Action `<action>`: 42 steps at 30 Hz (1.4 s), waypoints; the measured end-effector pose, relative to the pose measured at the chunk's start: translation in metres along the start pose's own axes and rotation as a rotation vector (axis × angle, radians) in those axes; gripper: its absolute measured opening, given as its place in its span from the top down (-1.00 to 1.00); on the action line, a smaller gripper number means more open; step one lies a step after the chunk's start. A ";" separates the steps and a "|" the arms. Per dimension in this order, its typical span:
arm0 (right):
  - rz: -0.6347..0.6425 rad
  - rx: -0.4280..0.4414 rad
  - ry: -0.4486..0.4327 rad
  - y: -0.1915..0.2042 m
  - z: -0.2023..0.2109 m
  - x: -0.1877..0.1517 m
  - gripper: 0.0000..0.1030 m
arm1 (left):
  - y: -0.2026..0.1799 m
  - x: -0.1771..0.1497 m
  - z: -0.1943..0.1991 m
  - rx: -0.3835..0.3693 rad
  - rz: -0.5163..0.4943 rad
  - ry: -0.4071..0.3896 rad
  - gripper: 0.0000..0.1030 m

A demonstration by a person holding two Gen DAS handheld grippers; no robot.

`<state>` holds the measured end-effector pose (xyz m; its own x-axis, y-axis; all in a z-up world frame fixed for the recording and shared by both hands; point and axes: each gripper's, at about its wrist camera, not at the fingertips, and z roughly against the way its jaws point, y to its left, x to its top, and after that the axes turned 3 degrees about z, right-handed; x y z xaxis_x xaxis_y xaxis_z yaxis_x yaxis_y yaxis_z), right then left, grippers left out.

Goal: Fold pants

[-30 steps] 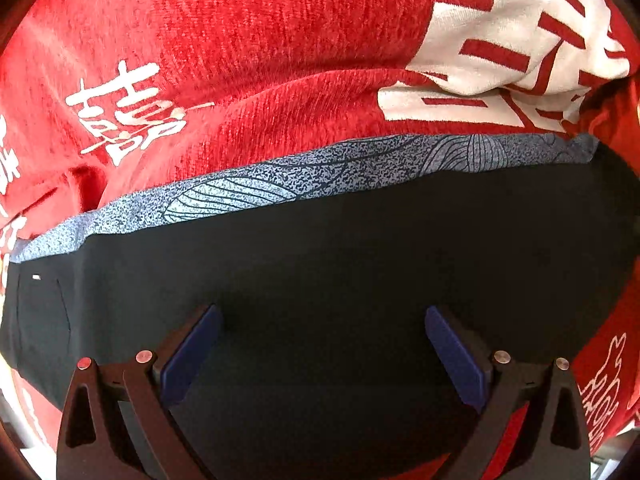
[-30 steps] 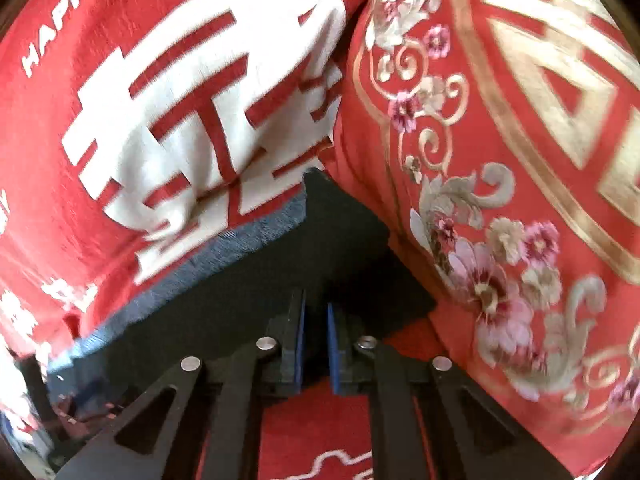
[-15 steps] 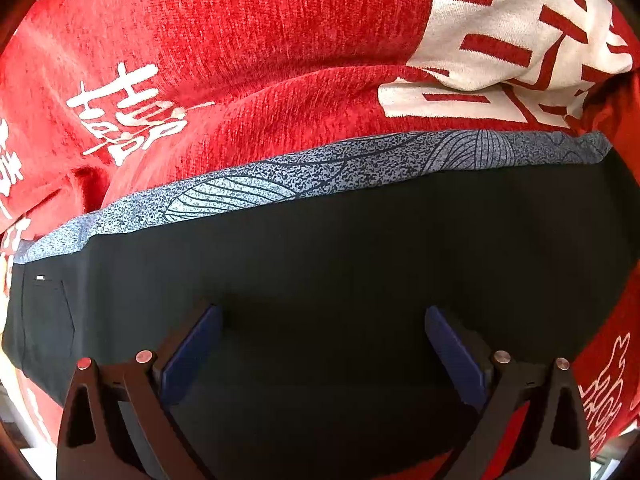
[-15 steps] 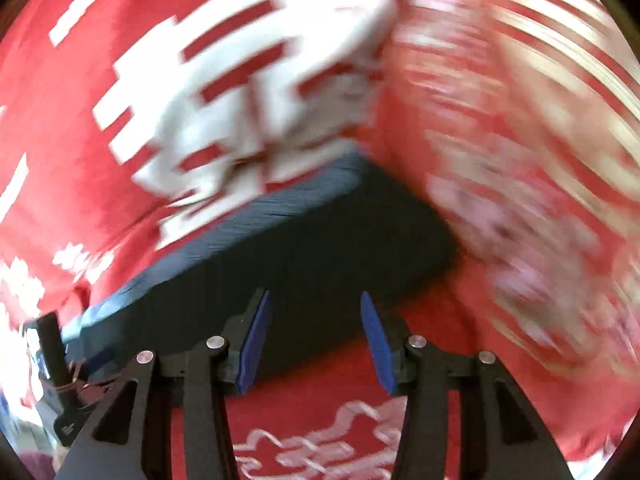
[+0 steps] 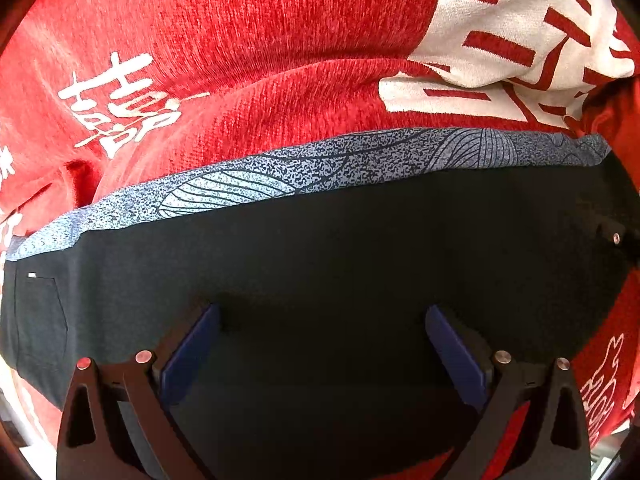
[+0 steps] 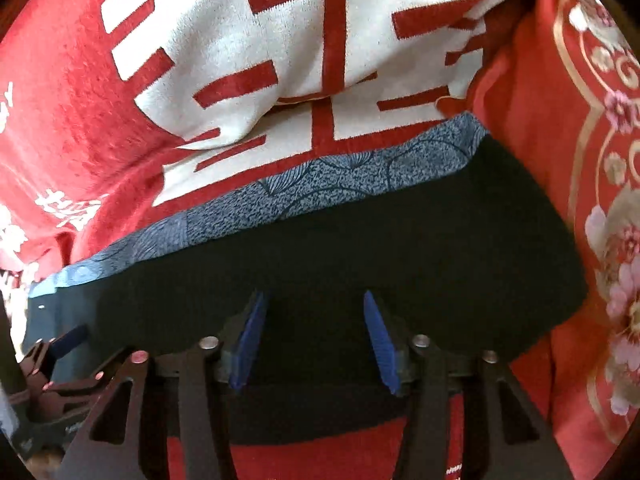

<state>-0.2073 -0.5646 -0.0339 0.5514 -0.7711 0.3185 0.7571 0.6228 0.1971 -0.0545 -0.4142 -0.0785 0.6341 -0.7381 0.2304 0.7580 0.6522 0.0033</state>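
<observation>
The black pants [image 5: 360, 240] lie folded flat on a red blanket, with a blue-grey patterned strip [image 5: 320, 164] along their far edge. My left gripper [image 5: 322, 316] hangs open over the near part of the pants, with only flat cloth beneath it. In the right wrist view the same pants [image 6: 400, 240] and patterned strip [image 6: 340, 176] run across the middle. My right gripper [image 6: 314, 300] is over their near edge. Its jaws are opening and the pads do not press on the cloth. Part of the left gripper's fingers [image 6: 68, 338] shows at the lower left.
The red blanket [image 5: 240, 40] with large white characters covers the surface beyond and around the pants. A red cloth with gold and flower patterns [image 6: 600, 160] lies to the right of the pants. A strip of red blanket [image 6: 320, 456] shows below the pants' near edge.
The right gripper's jaws went from nearly shut at the pants' corner to spread apart, and it rolled and shifted so more of the pants shows. The left gripper stayed put.
</observation>
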 end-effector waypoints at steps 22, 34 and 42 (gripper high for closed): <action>0.055 0.025 0.004 0.015 -0.005 -0.008 -0.70 | -0.001 0.005 -0.003 -0.001 -0.008 0.032 -1.00; -0.167 0.176 -0.048 -0.033 0.047 -0.048 -0.52 | 0.001 0.004 -0.004 0.006 0.003 0.028 -1.00; -0.460 0.303 -0.090 -0.106 0.026 -0.081 0.14 | 0.005 0.002 -0.005 0.012 0.015 0.012 -1.00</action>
<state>-0.3409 -0.5645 -0.0568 0.1458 -0.9663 0.2122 0.7709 0.2454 0.5878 -0.0492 -0.4130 -0.0827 0.6473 -0.7302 0.2185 0.7464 0.6653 0.0121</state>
